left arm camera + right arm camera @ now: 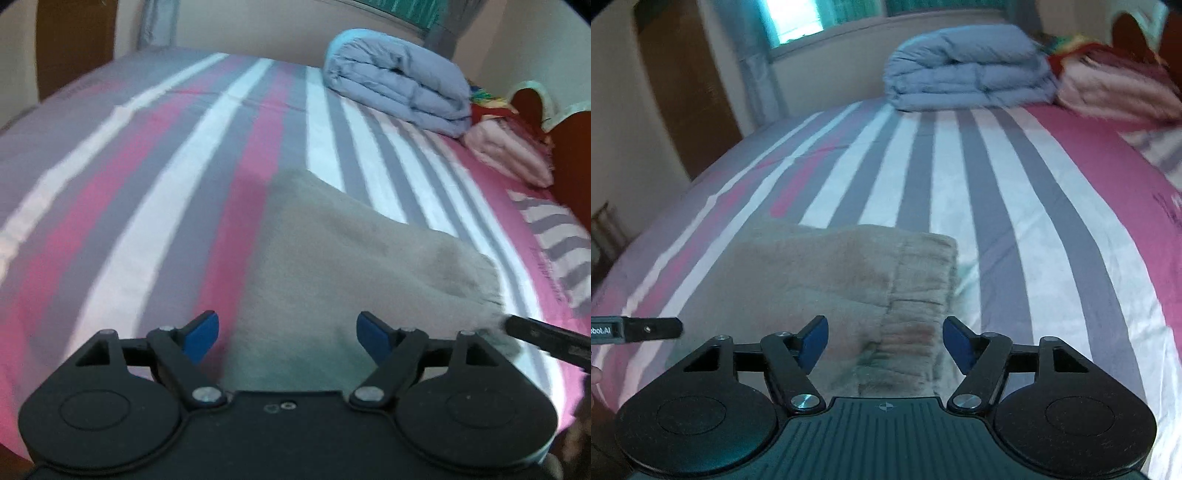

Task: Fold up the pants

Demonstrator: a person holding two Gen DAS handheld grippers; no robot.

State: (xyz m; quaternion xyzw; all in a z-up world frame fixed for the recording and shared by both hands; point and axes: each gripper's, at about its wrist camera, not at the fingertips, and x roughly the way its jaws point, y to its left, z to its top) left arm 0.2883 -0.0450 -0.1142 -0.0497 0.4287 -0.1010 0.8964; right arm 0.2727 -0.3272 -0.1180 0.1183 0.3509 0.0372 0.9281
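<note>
Both cameras are pretty blurry right now, so bear with me. Going left to right: over on the far left I'm seeing a brown wooden door [690, 88], then a pale curtain [757, 74] hanging beside a bright window [798, 16]. The bed [147, 177] is filling most of both views, and its cover is showing wide pink, grey and white stripes.

My left gripper [284, 334] is hanging over the near edge of the bed with its jaws standing wide apart. Nothing is sitting between the blue pads [201, 332]; they're just hovering above cloth, not pinching it.

The pants [332, 266] are lying on the bed right in front of me, a beige fuzzy bundle already folded over on itself. From the left camera they're stretching away toward the right; from the right camera I'm looking at the gathered waistband [919, 295] end.

My right gripper [884, 345] is sitting just above that waistband, jaws spread open too, with the cloth lying below the gap and neither pad pressing on it. Its tip is poking into the left view at the pants' right edge.

Further right and at the back, a folded blue-grey quilt [399, 81] is resting against the wall, with folded pink bedding [509, 151] and something colourful beside it, then a reddish-brown headboard [572, 147].
</note>
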